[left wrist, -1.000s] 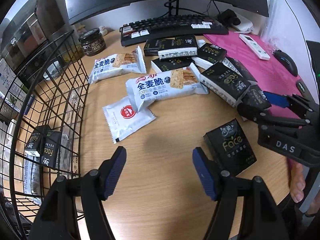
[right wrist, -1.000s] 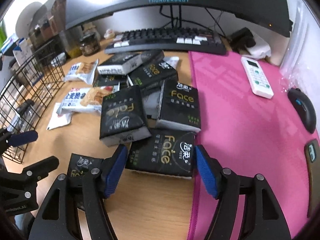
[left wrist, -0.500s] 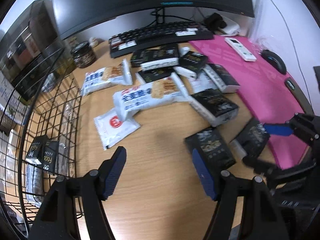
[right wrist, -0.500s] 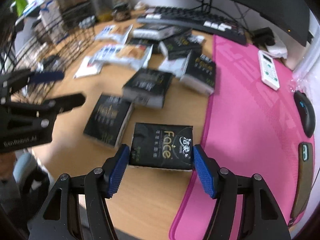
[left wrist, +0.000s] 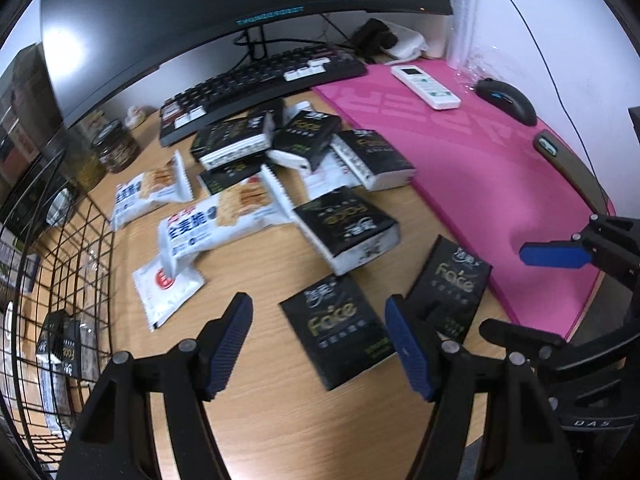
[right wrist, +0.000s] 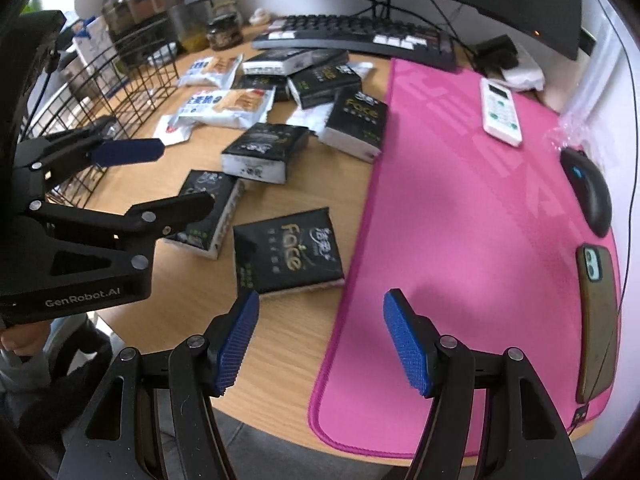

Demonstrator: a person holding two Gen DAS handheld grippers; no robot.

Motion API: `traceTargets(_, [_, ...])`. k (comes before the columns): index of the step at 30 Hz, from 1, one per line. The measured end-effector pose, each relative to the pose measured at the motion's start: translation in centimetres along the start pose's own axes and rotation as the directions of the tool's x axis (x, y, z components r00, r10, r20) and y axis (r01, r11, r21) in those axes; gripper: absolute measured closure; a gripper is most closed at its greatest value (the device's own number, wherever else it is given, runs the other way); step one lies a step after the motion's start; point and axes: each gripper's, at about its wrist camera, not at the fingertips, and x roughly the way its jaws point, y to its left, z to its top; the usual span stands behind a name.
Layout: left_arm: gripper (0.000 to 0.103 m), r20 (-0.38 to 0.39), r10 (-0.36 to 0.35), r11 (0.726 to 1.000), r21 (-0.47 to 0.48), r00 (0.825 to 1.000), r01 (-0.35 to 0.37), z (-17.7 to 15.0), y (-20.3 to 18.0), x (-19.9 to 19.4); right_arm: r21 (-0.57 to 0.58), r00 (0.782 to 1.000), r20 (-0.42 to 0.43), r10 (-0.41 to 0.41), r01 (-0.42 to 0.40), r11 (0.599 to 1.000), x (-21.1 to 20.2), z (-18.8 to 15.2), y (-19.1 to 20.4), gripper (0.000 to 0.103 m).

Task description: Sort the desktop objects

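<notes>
Black tissue packs point(left wrist: 339, 334) scattered beside pink mat point(right wrist: 460, 216), wire basket point(left wrist: 60, 264) left, both grippers point(left wrist: 318, 346) point(right wrist: 322, 342) spread, empty.

The left gripper point(left wrist: 319, 340) hangs with its two blue-padded fingers spread wide and nothing between them; seen from the right wrist camera, it sits off to that tool's left point(right wrist: 168, 176), its fingers pointing across toward the right. The right gripper point(right wrist: 320, 340) is likewise held wide apart and empty, tilted forward and down, and from the left wrist camera it appears to that tool's right point(left wrist: 532, 292), one blue pad above a black finger, aimed leftward. A bit of the person's left hand point(right wrist: 20, 342) shows gripping the left tool's body from beneath.
</notes>
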Motion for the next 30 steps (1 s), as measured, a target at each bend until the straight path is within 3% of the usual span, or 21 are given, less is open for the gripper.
traceTargets(15, [0.03,-0.021,-0.019,0.998,0.054,1.0,0.02,0.4,-2.2,1.4,0.131,0.999,0.032,0.006,-0.01,0.991,1.1,-0.1,-3.3,0.038])
traceTargets(30, [0.027,-0.02,-0.013,1.0,-0.003,1.0,0.012,-0.7,0.3,0.8,0.17,0.996,0.083,0.046,-0.059,0.984,2.1,2.3,-2.4,0.038])
